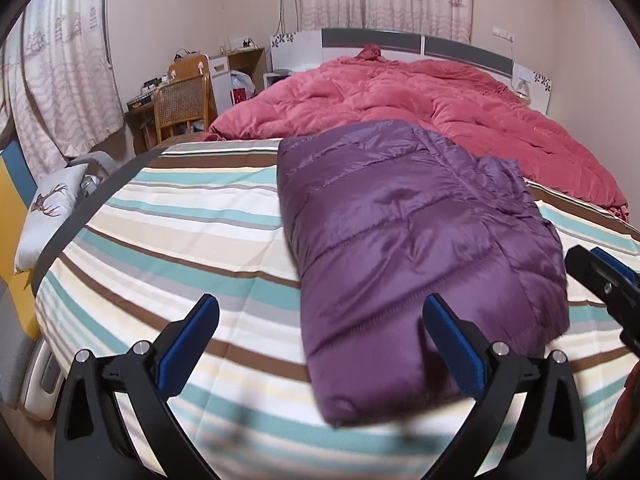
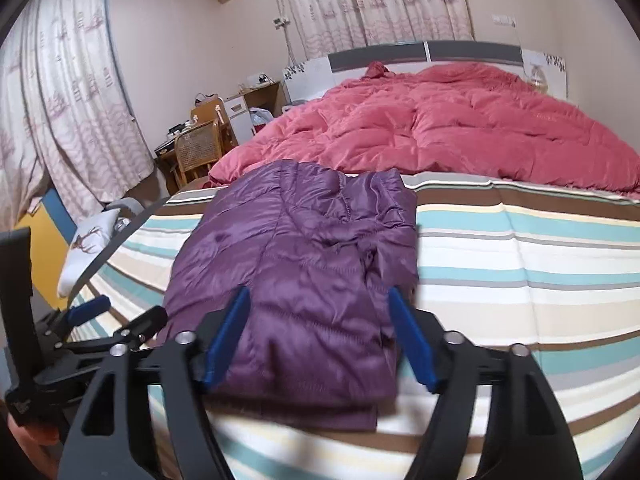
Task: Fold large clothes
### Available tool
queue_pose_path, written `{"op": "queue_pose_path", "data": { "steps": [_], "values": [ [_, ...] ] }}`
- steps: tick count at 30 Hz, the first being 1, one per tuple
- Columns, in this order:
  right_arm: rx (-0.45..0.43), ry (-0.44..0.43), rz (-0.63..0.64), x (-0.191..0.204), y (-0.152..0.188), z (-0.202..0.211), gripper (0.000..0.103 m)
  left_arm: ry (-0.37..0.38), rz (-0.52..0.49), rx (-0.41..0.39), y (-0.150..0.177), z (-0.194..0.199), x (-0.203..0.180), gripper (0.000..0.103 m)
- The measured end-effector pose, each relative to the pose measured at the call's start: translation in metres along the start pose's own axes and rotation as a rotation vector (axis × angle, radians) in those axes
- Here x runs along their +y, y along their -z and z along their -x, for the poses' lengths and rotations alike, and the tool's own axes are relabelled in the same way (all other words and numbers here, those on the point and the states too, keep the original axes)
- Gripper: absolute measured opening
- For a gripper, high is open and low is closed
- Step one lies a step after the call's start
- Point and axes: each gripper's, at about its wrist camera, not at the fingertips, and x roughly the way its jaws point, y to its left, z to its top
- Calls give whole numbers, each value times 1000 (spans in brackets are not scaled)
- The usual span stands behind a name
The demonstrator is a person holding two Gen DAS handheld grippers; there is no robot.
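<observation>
purple quilted down jacket (image 2: 304, 276) lies folded on striped bed sheet (image 2: 520, 276), long axis 6-to-12 o'clock | right hand-held gripper (image 2: 320, 336) wide, empty, straddles near hem, nearer | left hand-held gripper (image 1: 320, 344) wide, empty, jacket at 1 o'clock | shell glossy, slippery, puffy; red duvet (image 1: 440, 100) beyond at 12

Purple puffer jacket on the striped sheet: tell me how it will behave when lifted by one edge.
The purple puffer jacket looks quilted and puffy, so it is probably light and floppy; its folded layers would likely sag open. Its shiny shell suggests that it may slip between the blue pads.
</observation>
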Motion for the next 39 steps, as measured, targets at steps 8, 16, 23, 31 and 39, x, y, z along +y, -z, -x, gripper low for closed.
{"op": "queue_pose_path", "data": {
  "steps": [8, 16, 23, 31, 39],
  "values": [
    [-20, 66, 43, 15, 39, 34, 93, -49, 5, -51, 30, 42, 15, 101],
    [-22, 95, 54, 21, 63, 50, 100, -49, 10, -64, 56, 66, 26, 101],
    [-34, 100, 75, 24, 64, 55, 100, -43, 7, -77, 62, 72, 26, 101],
    [-32, 92, 66, 23, 65, 57, 100, -40, 12, -69, 65, 69, 25, 101],
    [-29, 86, 64, 22, 66, 58, 100, -36, 18, -64, 66, 67, 25, 101]
  ]
}}
